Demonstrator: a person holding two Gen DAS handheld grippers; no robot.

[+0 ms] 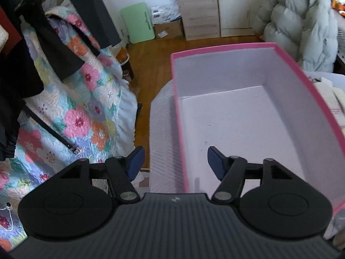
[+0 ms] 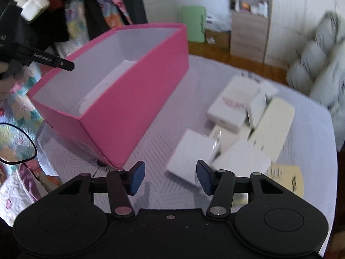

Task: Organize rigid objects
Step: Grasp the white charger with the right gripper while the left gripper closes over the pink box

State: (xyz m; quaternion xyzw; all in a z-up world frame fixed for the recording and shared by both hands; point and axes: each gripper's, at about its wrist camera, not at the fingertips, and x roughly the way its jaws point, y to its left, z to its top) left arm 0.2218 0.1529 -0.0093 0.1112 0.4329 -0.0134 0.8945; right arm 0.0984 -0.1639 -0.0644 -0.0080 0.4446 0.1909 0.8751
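Note:
A pink box (image 1: 301,82) with a white, empty inside stands on the white-clothed table (image 1: 163,129). My left gripper (image 1: 175,161) is open and straddles the box's left wall near its front corner; neither pad touches the wall. In the right wrist view the same pink box (image 2: 138,90) is at the left, with the left gripper's black arm (image 2: 54,61) over its far rim. Several white and cream small boxes (image 2: 237,127) lie heaped to its right. My right gripper (image 2: 170,177) is open, just short of the nearest white box (image 2: 189,153), gripping nothing.
A floral quilt (image 1: 86,99) hangs left of the table over the wooden floor (image 1: 151,64). A grey puffy coat (image 1: 301,26) lies at the back right. A pale yellow card (image 2: 286,179) rests near the table's right front; eyeglasses (image 2: 17,144) lie at the left.

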